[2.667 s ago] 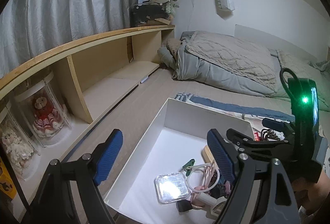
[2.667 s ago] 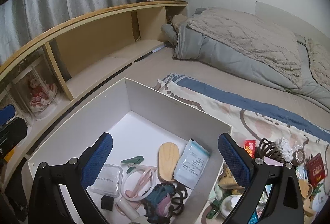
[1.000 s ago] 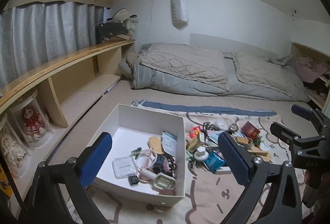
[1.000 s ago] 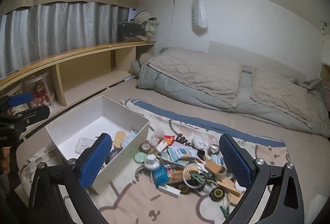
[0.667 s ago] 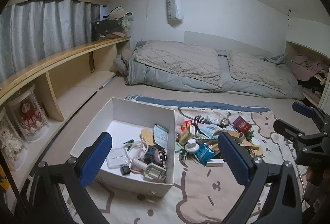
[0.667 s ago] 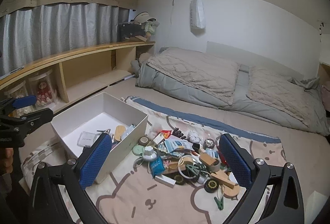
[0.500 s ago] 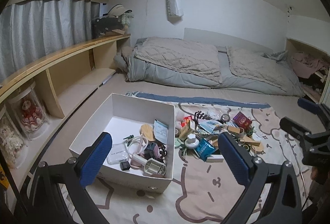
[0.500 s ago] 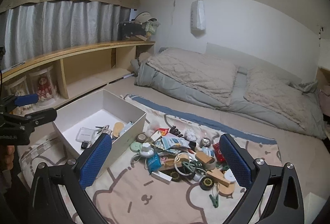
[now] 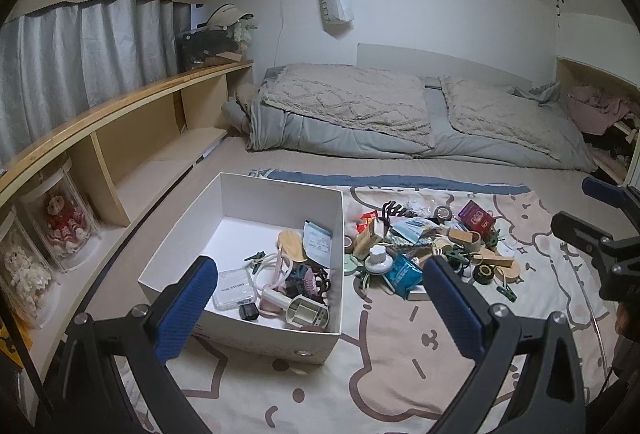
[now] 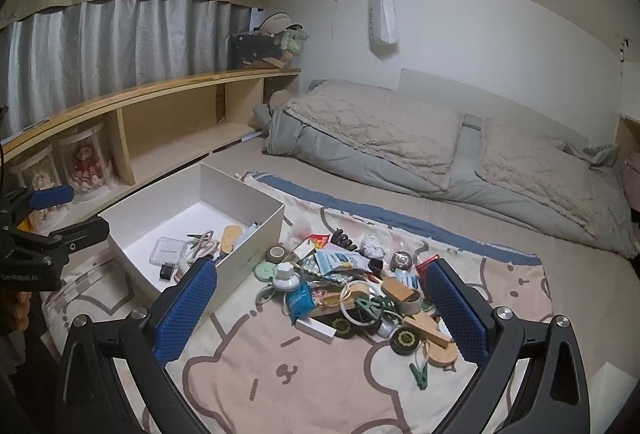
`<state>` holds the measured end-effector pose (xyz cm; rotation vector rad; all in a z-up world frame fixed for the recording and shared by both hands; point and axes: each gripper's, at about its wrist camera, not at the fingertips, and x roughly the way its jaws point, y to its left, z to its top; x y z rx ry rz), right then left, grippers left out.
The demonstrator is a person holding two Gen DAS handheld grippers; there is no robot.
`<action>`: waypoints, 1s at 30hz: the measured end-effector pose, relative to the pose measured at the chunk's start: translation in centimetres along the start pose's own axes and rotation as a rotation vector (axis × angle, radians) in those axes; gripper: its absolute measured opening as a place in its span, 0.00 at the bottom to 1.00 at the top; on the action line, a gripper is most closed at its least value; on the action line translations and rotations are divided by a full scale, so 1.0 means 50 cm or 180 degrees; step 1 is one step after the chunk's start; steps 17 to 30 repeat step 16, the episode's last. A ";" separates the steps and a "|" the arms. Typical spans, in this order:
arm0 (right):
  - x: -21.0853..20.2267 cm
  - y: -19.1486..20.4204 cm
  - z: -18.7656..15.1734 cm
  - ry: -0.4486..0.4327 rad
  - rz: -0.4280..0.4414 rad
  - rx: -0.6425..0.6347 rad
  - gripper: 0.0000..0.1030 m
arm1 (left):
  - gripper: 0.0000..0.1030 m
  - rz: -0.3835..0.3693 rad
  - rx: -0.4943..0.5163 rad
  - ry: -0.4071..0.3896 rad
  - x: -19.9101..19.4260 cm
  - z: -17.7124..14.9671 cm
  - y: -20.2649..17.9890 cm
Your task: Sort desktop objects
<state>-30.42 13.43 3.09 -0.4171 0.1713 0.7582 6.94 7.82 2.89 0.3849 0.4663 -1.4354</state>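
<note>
Left gripper (image 9: pixel 318 308): you hold it above the near edge of the box, jaws wide apart, nothing between the pads.
Right gripper (image 10: pixel 320 308): you hold it over the mat in front of the pile, jaws wide apart, empty.
Box (image 9: pixel 256 190): one white open box sits on the left of the mat (image 9: pixel 400 366), touching the pile's left edge. Inside it you have a clear case (image 9: pixel 234 289), a wooden oval (image 9: pixel 291 244), a pale packet (image 9: pixel 318 244), a green clip (image 9: pixel 255 256), a dark hair claw (image 9: pixel 310 280) and a small black block (image 9: pixel 249 311).
Pile (image 10: pixel 352 290): the unsorted things lie heaped on the mat just right of the box. You can make out one white knob (image 10: pixel 285 276), one blue packet (image 10: pixel 300 298), one red card (image 10: pixel 427 266), one tape roll (image 10: pixel 277 253), two black round lids (image 10: pixel 405 341) and a green clip lying apart at the near edge (image 10: pixel 419 375). The rest overlaps too much to count.
Around you: a wooden shelf (image 9: pixel 132 106) runs along the left with two dolls in clear jars (image 9: pixel 60 218); grey curtains (image 10: pixel 120 42) hang above it; a folded quilt (image 9: pixel 360 114) lies beyond the mat.
In the way: nothing stands between either gripper and the pile; the box wall stands between the pile and the box contents.
</note>
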 end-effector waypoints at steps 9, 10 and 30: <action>0.004 0.007 0.001 0.0019 0.0038 -0.0024 1.00 | 1.00 -0.0005 -0.0001 0.0021 0.002 -0.002 0.003; 0.005 0.007 0.001 0.0029 0.0041 -0.0029 1.00 | 1.00 0.0002 -0.0008 0.0006 0.001 -0.002 0.004; 0.009 0.008 -0.002 0.0072 0.0052 -0.0031 1.00 | 1.00 -0.0006 0.0003 -0.0033 -0.003 -0.003 0.000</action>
